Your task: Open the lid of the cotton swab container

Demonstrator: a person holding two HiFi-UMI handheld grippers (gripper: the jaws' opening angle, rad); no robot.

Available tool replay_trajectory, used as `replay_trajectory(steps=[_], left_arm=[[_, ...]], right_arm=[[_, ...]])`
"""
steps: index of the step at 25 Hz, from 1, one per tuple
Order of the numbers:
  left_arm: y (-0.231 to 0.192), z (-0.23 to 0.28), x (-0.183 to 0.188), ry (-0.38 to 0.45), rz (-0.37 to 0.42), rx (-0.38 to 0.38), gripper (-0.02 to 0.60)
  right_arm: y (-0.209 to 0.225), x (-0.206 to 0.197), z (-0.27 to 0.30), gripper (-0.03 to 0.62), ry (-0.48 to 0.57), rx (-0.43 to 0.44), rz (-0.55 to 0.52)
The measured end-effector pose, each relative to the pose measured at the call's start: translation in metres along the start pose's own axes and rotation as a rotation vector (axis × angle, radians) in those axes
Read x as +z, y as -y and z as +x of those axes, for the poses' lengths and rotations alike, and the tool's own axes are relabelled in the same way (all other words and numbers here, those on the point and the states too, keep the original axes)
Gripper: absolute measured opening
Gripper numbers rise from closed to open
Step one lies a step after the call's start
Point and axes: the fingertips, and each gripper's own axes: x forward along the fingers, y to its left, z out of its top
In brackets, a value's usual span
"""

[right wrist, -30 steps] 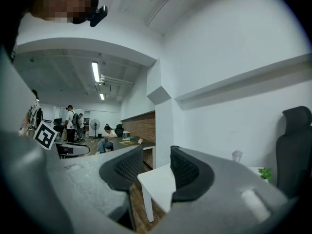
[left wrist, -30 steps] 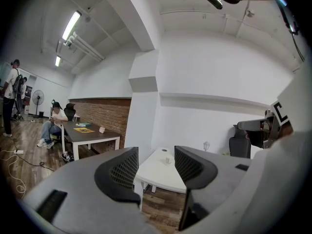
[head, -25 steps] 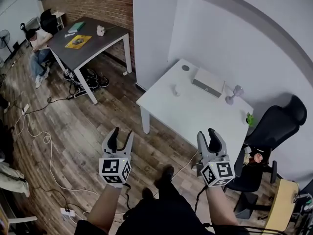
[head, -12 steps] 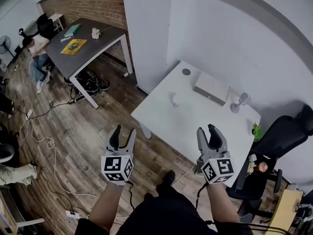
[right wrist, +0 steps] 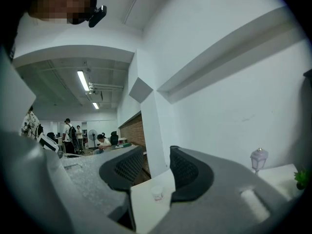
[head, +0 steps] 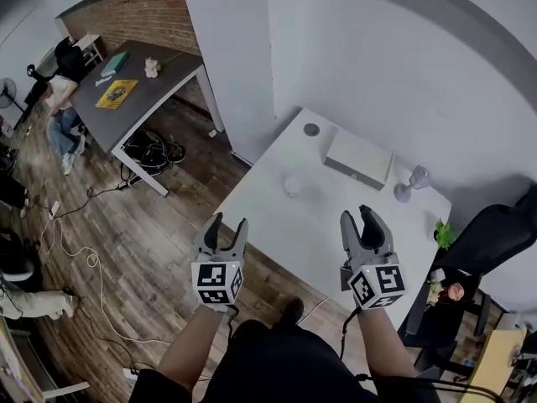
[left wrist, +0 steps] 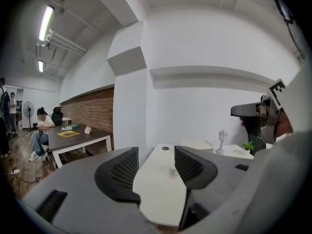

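Note:
The cotton swab container (head: 292, 185) is a small pale round tub that stands alone on the white table (head: 277, 225), lid on. It shows between the jaws in the left gripper view (left wrist: 172, 172) and in the right gripper view (right wrist: 157, 194), still far off. My left gripper (head: 228, 225) hovers at the table's near edge, open and empty. Over the table's near part, my right gripper (head: 357, 218) is also open with nothing between its fingers. In their own views, the left gripper (left wrist: 156, 160) and the right gripper (right wrist: 156, 162) both point at the tub.
A white box (head: 358, 159), a small lamp figure (head: 409, 183) and a little plant (head: 443, 233) sit along the table's far side by the wall. A black chair (head: 495, 233) stands at the right. A grey table (head: 134, 91), floor cables (head: 155, 149) and a seated person (head: 59, 91) are at the left.
The view and both grippers have come closer to the white table; the left gripper now reaches its near edge. Both sets of jaws stand as wide as before.

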Motion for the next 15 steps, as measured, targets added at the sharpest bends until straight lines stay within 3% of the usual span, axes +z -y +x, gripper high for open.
replay_trajectory(steps=[5, 10, 15], left_arm=[[0.024, 0.044, -0.023, -0.052, 0.014, -0.087, 0.227], [0.042, 0.093, -0.07, -0.152, 0.013, -0.192, 0.227], [0.058, 0.141, -0.125, -0.269, 0.129, -0.324, 0.227]], right_arm=[[0.028, 0.0, -0.002, 0.17, -0.001, -0.076, 0.015], [0.054, -0.002, -0.007, 0.169, -0.01, -0.198, 0.002], [0.073, 0.0, -0.014, 0.169, -0.011, -0.355, -0.002]])
